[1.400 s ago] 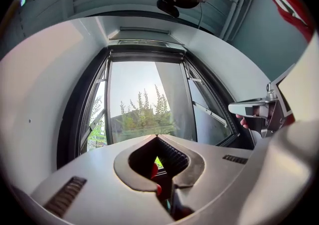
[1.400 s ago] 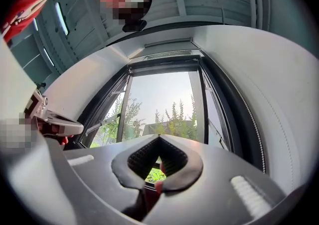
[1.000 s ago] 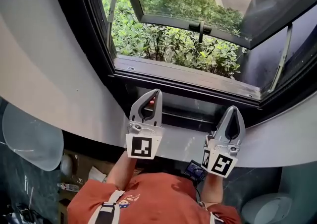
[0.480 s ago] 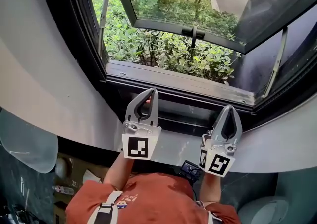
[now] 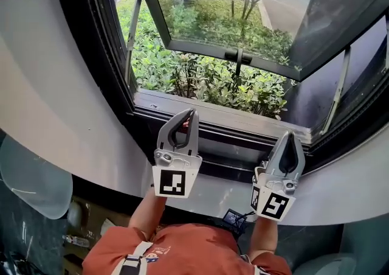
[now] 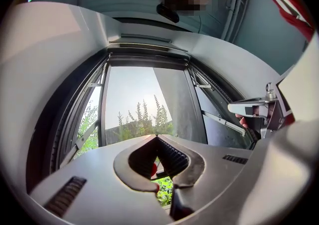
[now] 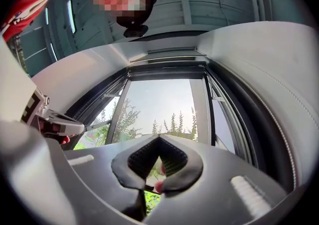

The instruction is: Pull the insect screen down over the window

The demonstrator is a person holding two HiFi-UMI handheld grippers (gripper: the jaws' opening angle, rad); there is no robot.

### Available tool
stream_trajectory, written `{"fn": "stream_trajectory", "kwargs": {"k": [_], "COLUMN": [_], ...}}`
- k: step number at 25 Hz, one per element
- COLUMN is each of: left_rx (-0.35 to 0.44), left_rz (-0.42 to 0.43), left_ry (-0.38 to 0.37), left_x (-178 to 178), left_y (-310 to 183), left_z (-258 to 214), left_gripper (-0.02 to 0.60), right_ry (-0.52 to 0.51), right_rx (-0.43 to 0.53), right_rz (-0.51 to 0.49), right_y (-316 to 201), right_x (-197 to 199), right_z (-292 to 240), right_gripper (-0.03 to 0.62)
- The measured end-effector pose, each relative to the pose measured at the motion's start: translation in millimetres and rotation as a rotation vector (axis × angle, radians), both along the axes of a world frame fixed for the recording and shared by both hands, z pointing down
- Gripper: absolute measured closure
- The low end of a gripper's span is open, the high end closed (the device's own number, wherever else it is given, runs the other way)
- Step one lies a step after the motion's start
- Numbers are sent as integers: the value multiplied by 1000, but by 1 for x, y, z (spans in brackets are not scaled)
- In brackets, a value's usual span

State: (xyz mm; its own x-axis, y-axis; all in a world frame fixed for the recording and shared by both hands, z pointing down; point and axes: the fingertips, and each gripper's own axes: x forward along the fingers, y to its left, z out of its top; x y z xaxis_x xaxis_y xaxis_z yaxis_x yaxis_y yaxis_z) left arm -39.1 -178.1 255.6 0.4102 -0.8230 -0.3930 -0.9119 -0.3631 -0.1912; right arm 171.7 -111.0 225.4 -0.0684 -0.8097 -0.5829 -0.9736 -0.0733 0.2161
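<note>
Head view: the left gripper [image 5: 192, 113] and right gripper [image 5: 287, 135], each with jaws closed on nothing, tilt up side by side before the window sill [image 5: 225, 115], likely reaching for the insect screen, apparently rolled away in the frame's top housing [image 6: 147, 50].

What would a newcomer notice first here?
The window sash stands swung outward, top centre of the head view, over dense green shrubs. Before the sill, the left hand-held gripper and right hand-held gripper point toward the opening, both shut and empty.
</note>
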Motion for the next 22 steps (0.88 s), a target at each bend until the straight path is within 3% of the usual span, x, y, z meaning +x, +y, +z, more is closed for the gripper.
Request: {"fn": "stream_trajectory", "kwargs": {"k": [4, 14, 22], "left_rx": [44, 274, 434], "left_rz": [-23, -60, -111], "left_ry": [-10, -10, -92], "left_x": [-3, -10, -14], "left_y": [-13, -38, -45], "left_z": [-23, -129, -206], "left_gripper": [575, 575, 575], "right_ry": [52, 150, 288], "right_rx": [80, 280, 374], "right_rz": [1, 24, 70], "right_y": [-7, -18, -26], "right_x": [3, 12, 8], "right_z": [-36, -141, -211], "right_gripper": [585, 585, 585]}}
